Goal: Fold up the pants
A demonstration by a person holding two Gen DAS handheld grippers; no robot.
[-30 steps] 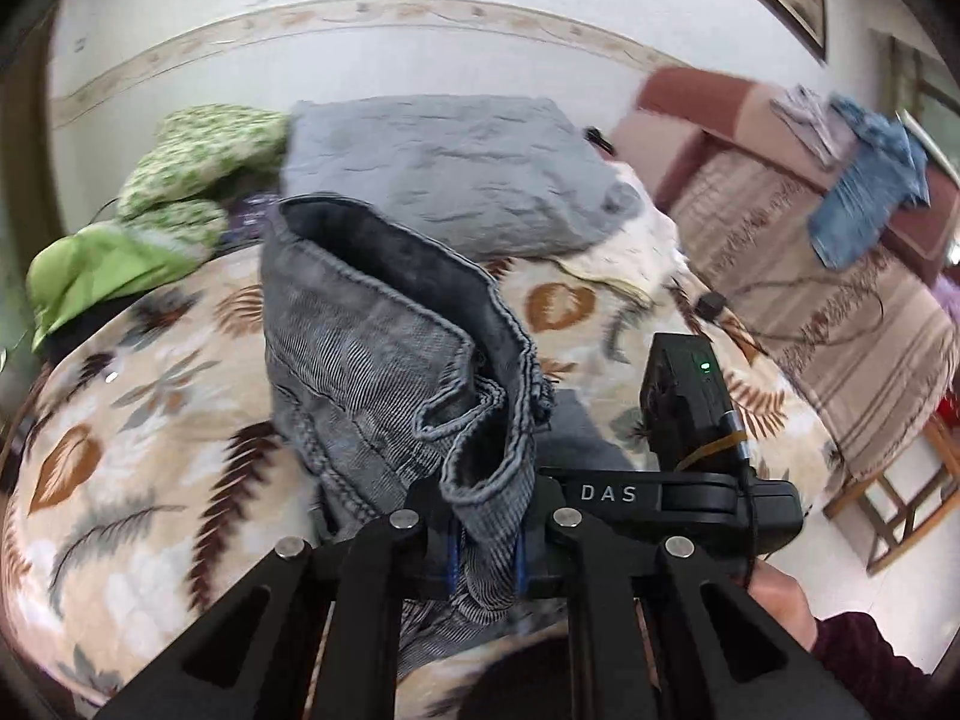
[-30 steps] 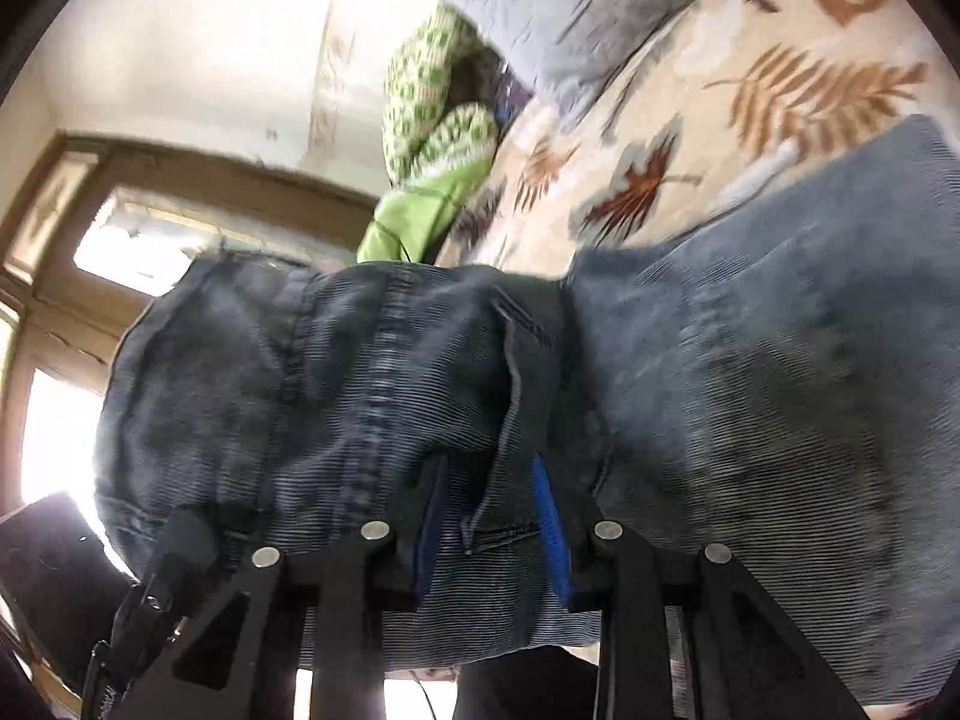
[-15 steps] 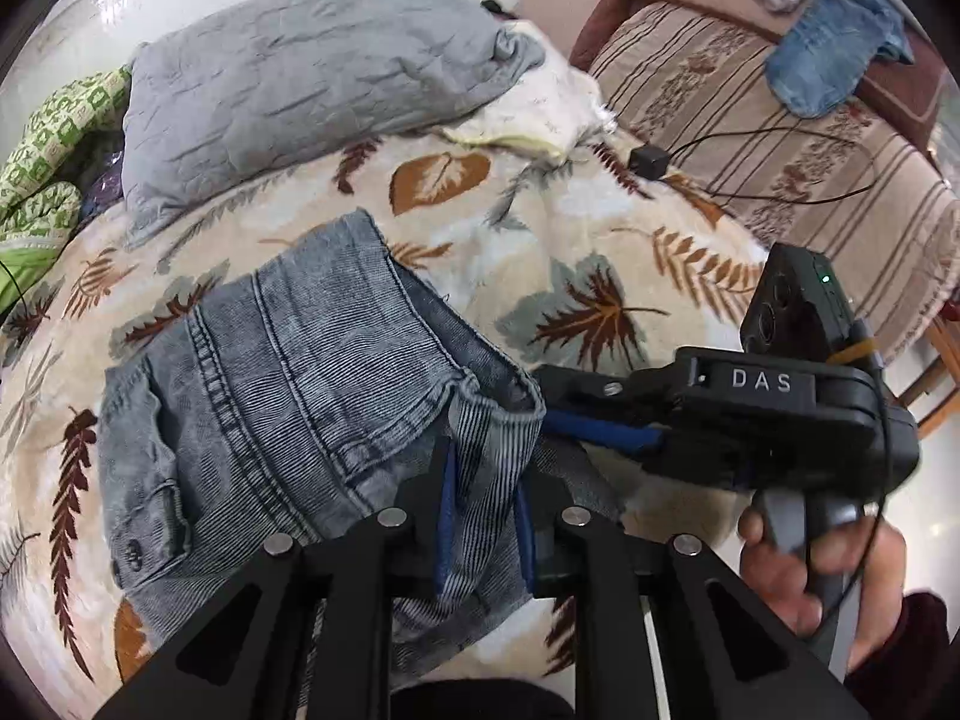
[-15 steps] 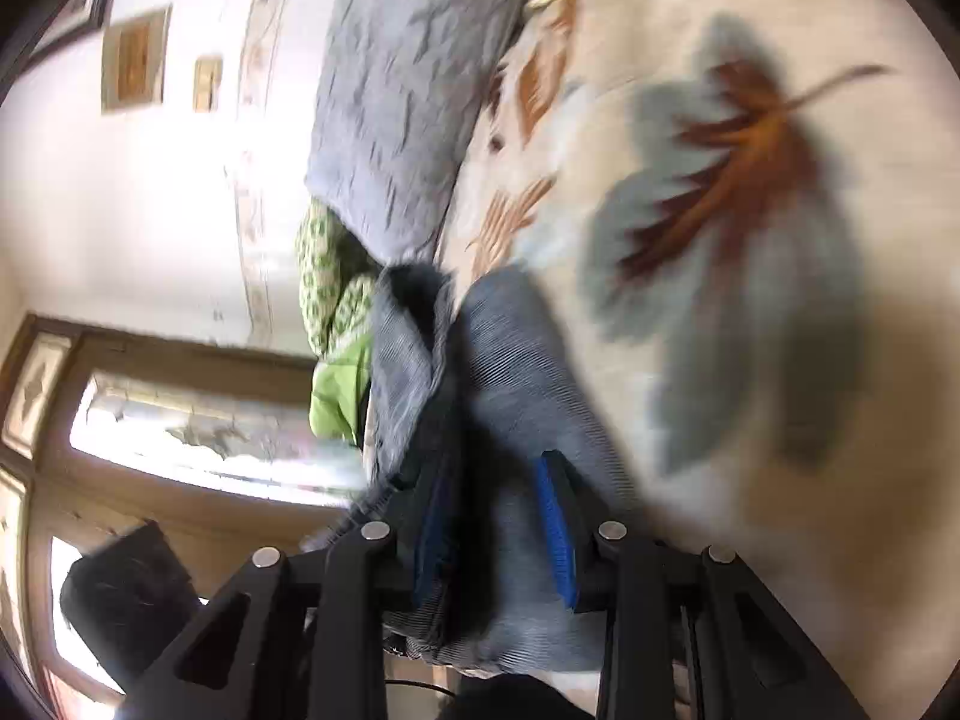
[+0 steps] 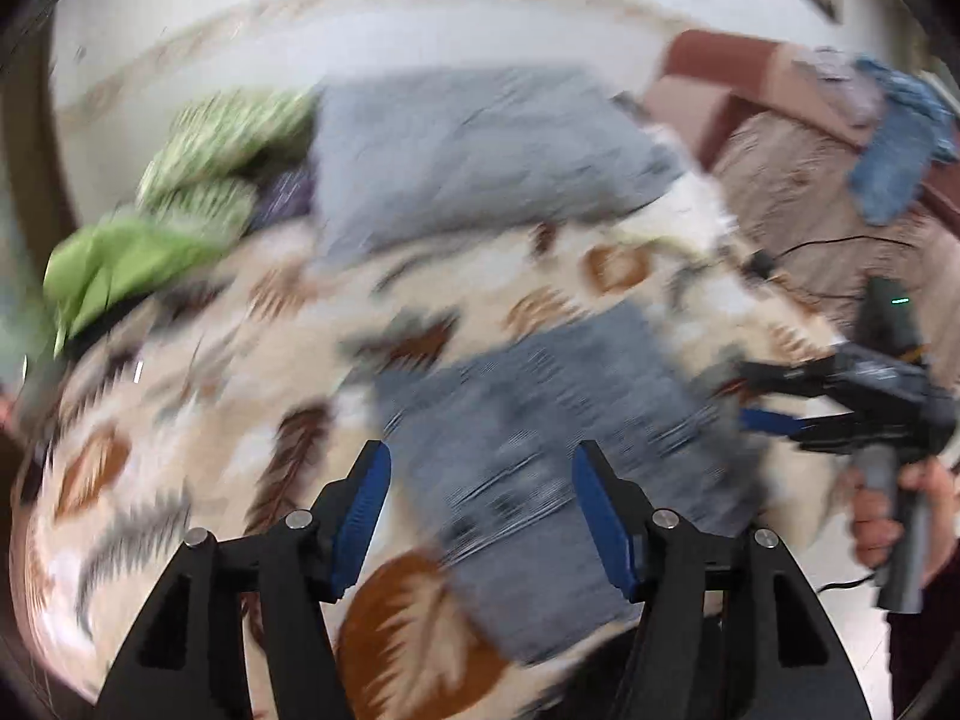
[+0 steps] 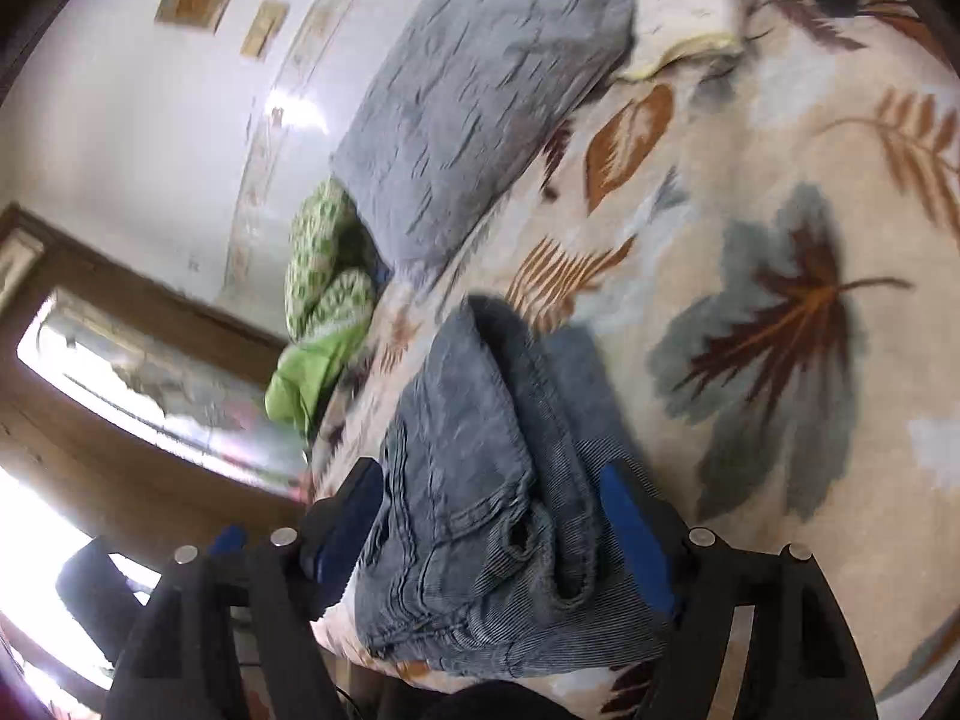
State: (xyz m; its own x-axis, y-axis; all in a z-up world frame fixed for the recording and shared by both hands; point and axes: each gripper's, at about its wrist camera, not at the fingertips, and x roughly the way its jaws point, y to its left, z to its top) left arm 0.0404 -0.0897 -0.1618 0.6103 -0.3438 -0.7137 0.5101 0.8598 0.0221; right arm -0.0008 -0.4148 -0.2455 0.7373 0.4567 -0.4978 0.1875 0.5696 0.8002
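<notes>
Both tongs, left (image 5: 480, 504) and right (image 6: 492, 516), have released the folded pants (image 6: 498, 480); only the left view shows the sofa (image 5: 840, 222).

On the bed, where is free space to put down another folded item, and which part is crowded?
Free: the leaf-print bedspread right of the folded pants, below the grey pillow. Crowded: the bed's head, where that pillow, green bedding and a cream cloth lie together.

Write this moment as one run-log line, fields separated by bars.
left hand-held gripper: open | right hand-held gripper: open | folded grey-blue denim pants: lying on leaf-print bedspread
</notes>
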